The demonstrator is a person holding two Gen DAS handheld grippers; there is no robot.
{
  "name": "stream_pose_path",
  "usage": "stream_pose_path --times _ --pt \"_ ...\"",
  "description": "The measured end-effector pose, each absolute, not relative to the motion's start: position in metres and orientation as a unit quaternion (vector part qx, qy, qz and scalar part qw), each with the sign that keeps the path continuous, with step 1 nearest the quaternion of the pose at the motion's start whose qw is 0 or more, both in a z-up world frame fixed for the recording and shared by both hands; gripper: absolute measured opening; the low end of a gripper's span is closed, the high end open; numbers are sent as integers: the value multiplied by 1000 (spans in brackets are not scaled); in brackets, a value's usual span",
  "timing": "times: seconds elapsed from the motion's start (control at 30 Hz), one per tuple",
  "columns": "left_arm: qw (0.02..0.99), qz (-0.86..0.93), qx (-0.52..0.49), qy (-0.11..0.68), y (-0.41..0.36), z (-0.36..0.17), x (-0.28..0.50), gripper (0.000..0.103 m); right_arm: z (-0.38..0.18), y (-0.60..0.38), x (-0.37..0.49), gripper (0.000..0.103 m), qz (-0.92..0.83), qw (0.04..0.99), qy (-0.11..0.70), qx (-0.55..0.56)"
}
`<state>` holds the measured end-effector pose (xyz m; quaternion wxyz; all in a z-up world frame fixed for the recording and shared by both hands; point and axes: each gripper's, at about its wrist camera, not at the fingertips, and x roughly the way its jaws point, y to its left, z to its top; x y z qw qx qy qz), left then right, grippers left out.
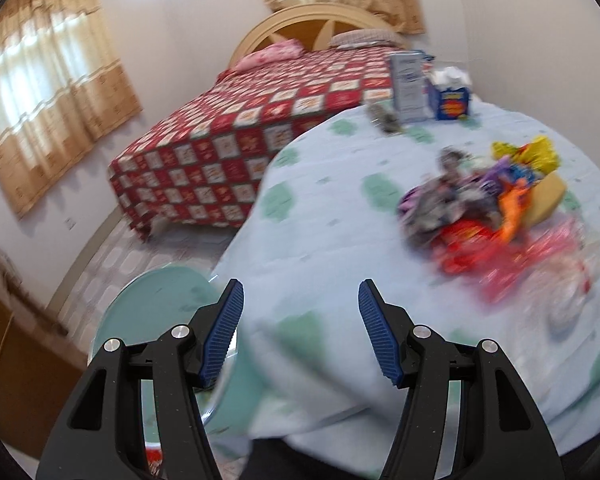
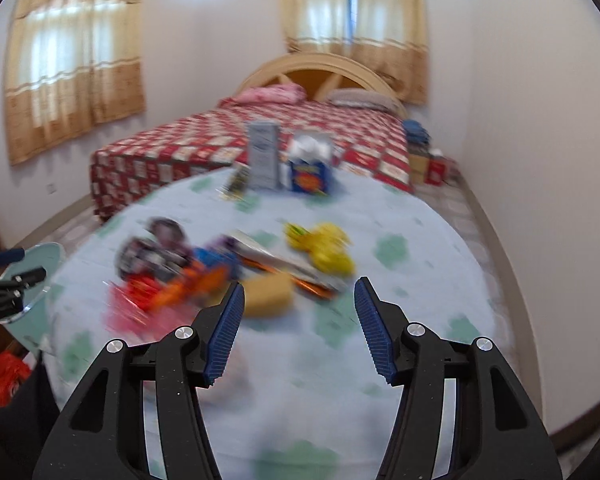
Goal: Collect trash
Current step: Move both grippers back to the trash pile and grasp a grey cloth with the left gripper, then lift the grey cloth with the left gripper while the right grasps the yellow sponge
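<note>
Both grippers are hanging over a round table point(image 2: 420, 240) draped in a pale blue cloth with green patches, and both are standing partly open with nothing between their blue ribbed pads. The left gripper point(image 1: 301, 332) is sitting over the near left edge of the cloth, well apart from the litter, while the right gripper point(image 2: 299, 330) is pointing almost straight at it, probably because it is the one lining up for a pick. The trash is lying in a loose heap of crumpled wrappers point(image 2: 168, 276) toward the middle of the table: dark printed foil, orange and red packets, a pink one nearest the edge. A crumpled yellow wrapper point(image 2: 324, 248) is lying a little apart on the far side, and a tan sponge-like block point(image 2: 266, 294) is resting just beyond the right gripper's left finger. Both views are blurred, so finer detail cannot be told. At the far rim a tall grey carton point(image 2: 265, 156) and a blue tissue box point(image 2: 310, 168) are standing upright side by side, seemingly kept clear of the mess as things to stay. A bed with a red checked cover point(image 2: 236, 140) is filling the room behind.
</note>
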<state>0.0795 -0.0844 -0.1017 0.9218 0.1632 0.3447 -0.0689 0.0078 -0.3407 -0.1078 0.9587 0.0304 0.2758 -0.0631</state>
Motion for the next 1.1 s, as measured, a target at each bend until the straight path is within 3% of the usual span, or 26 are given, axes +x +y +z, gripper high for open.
stream_pose_path --times 0.4,0.43,0.47,0.57,0.6,1.03,1.1 --pt "911 -138 157 357 -167 -110 128 60 -130 -380 2 57 -79 956 274 72" --pt "907 -146 156 364 -170 -113 131 55 -130 -381 2 57 -78 956 273 75" --pt "903 -154 154 370 -172 -116 133 37 -130 -382 2 57 -76 956 272 77" --pt "889 -179 148 395 -178 -126 139 6 -130 -383 5 58 -73 956 270 81" --pt "889 -179 154 392 -179 -126 138 2 -129 -383 5 58 -73 957 270 82" --pt "930 -137 133 314 -122 -65 117 1 -109 -358 48 58 -57 957 280 53" --pt "932 -126 142 309 -111 -64 113 1 -109 -350 65 49 -41 952 299 48"
